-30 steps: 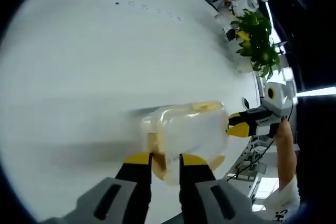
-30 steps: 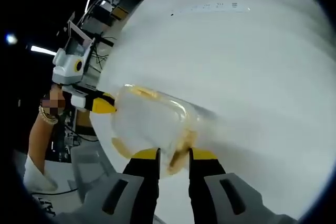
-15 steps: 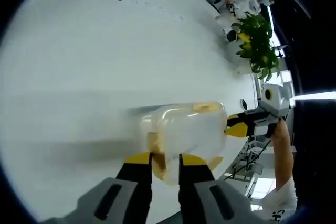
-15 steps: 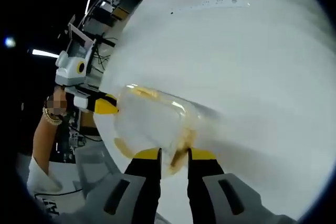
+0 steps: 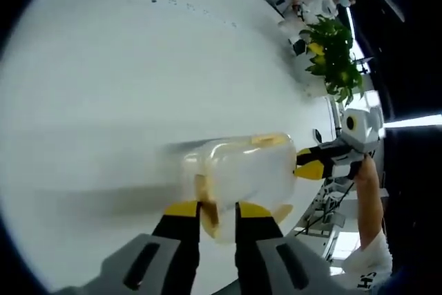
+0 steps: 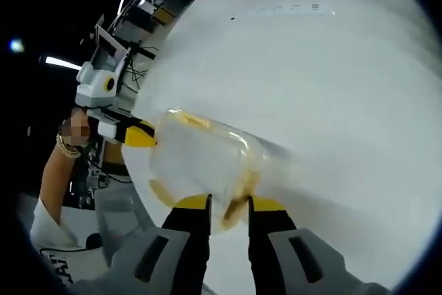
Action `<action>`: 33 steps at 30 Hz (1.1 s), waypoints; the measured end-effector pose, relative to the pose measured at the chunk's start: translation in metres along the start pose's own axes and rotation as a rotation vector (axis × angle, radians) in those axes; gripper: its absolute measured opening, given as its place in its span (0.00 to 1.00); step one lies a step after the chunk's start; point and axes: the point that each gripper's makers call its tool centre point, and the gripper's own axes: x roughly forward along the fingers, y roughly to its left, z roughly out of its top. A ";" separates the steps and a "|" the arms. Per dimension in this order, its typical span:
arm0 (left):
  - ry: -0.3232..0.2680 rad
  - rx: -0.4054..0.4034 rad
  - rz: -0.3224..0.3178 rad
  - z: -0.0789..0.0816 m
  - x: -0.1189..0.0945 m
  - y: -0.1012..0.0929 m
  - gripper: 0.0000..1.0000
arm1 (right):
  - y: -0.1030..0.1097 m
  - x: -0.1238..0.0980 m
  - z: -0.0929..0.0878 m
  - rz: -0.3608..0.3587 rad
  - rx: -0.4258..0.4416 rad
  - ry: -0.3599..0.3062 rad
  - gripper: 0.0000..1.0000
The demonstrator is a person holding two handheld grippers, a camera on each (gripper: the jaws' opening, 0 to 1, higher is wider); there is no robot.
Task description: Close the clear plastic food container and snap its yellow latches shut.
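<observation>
Almost nothing has moved in the last second — the clear container (image 5: 238, 174) sits where it was near the edge of the white table (image 5: 103, 81), the left gripper (image 5: 218, 206) and right gripper (image 6: 228, 202) each still pinching a yellow latch (image 5: 205, 205) at opposite ends; my guess is they are squeezing the latches home — whether these have snapped I cannot tell
</observation>
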 end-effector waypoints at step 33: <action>-0.341 0.354 -0.042 0.028 -0.026 -0.039 0.01 | 0.040 -0.010 0.034 0.002 -0.237 -0.156 0.00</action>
